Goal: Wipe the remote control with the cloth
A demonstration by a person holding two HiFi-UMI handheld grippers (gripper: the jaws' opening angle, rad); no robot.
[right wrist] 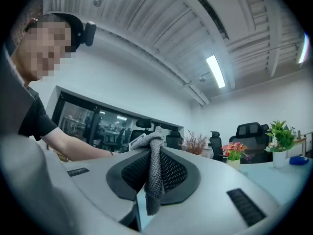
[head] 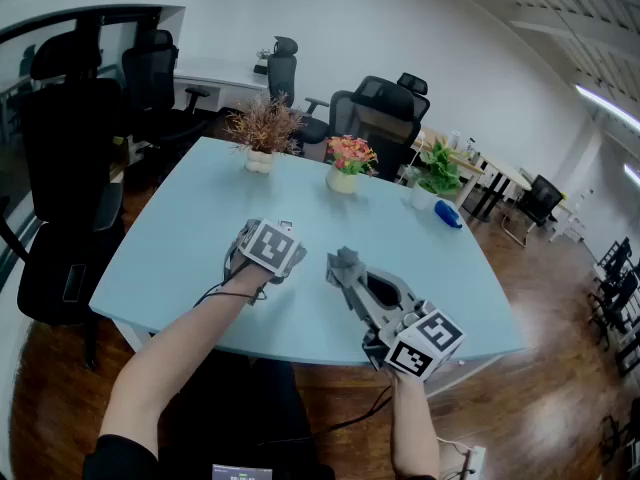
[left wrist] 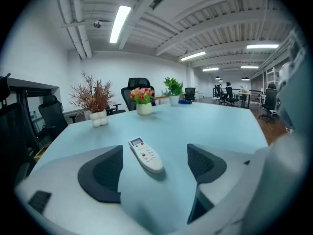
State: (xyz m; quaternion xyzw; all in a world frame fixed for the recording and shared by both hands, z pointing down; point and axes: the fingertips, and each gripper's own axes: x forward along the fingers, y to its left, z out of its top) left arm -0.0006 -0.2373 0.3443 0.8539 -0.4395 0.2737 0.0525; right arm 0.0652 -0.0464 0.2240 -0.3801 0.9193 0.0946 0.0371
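Remote control (left wrist: 145,155) shows only in the left gripper view; in the head view it is hidden behind the marker cube. It lies flat, buttons up, on the pale blue table (left wrist: 225,126). Beyond the remote control stand dried twigs (left wrist: 94,101), a flower pot (left wrist: 143,100) and a green plant (left wrist: 172,89), with black office chairs (head: 385,108) past those. Wood floor (head: 540,408), white walls.

Left hand-held gripper (left wrist: 155,173): jaws wide apart either side of the remote control, touching nothing. Right hand-held gripper (right wrist: 154,173), right of the remote control: jaws clamped on the grey cloth (right wrist: 155,192), whose end hangs down.
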